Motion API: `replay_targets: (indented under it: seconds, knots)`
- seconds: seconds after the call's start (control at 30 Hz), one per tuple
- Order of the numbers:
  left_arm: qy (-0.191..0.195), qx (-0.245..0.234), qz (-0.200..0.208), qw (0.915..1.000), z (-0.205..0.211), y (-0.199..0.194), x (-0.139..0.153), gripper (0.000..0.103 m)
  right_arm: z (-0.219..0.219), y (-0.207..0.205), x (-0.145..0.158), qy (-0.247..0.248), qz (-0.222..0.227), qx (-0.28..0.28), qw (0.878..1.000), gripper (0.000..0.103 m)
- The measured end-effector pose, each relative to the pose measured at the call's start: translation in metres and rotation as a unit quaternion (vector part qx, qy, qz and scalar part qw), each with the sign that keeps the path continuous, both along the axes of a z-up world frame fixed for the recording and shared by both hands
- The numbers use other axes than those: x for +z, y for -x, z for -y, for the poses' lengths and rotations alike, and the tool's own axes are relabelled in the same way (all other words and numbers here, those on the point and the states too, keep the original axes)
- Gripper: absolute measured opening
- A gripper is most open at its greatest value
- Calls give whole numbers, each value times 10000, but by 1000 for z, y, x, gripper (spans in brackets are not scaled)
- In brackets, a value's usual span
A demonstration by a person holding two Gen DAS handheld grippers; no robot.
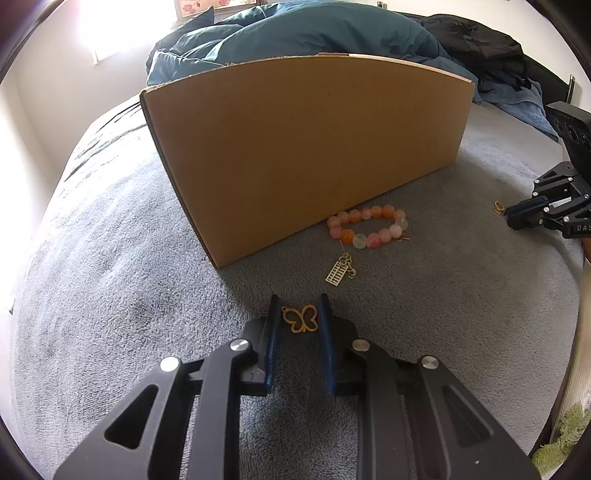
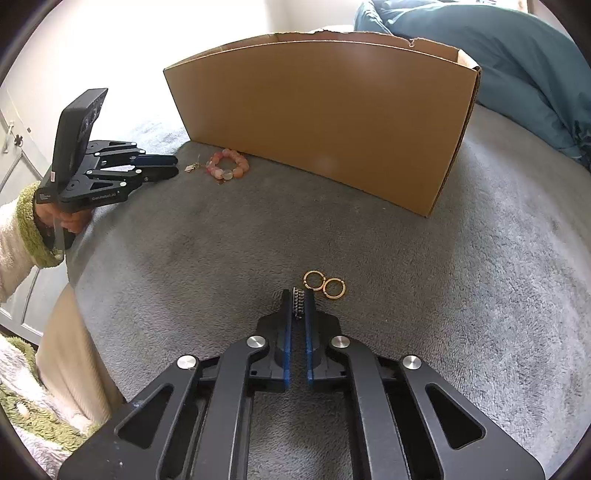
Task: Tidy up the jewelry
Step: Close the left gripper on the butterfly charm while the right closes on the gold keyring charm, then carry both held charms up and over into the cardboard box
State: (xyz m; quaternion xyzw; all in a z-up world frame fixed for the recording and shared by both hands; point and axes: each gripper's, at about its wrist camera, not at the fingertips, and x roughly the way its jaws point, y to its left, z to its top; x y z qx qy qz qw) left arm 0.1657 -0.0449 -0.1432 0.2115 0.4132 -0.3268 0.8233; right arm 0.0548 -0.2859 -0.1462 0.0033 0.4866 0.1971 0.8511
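My left gripper is low on the grey blanket with its jaws around a gold butterfly pendant; whether they touch it I cannot tell. Ahead lie a gold rectangular charm and a pink and orange bead bracelet, next to the cardboard box. My right gripper is shut on a silver beaded ring on the blanket. Two gold hoop earrings lie just right of its tips. The box stands beyond. The left gripper also shows in the right wrist view.
A teal duvet and dark clothes are piled behind the box. The grey blanket covers the bed. The bed edge drops off at the left of the right wrist view. My sleeve is cream and green.
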Motion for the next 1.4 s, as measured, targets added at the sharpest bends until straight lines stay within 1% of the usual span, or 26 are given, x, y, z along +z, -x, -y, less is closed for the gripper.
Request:
replay_targets:
  seconds: [0.27, 0.4, 0.6, 0.8, 1.0, 1.2, 1.4]
  knots:
    - [47, -11, 0, 10000, -2, -1, 4, 18, 1, 1, 2, -32, 56, -41, 10000, 1]
    - [131, -5, -25, 9999, -5, -1, 7, 18, 1, 2, 4, -48, 91, -60, 9999, 0]
    - [154, -49, 9, 9999, -9, 0, 11, 18, 1, 3, 7, -9, 148, -47, 9999, 0]
    - [191, -77, 66, 9998, -12, 9, 17, 18, -3, 4, 11, 51, 226, -2, 9997, 0]
    - [207, -7, 51, 9998, -17, 14, 21, 18, -5, 7, 16, 76, 278, 7, 9996, 0]
    - [242, 29, 153, 9996, -21, 24, 37, 18, -1, 18, 31, 24, 444, -54, 9990, 0]
    - [418, -1, 378, 9984, -23, 37, 69, 18, 4, 30, 62, -122, 790, -111, 9967, 0]
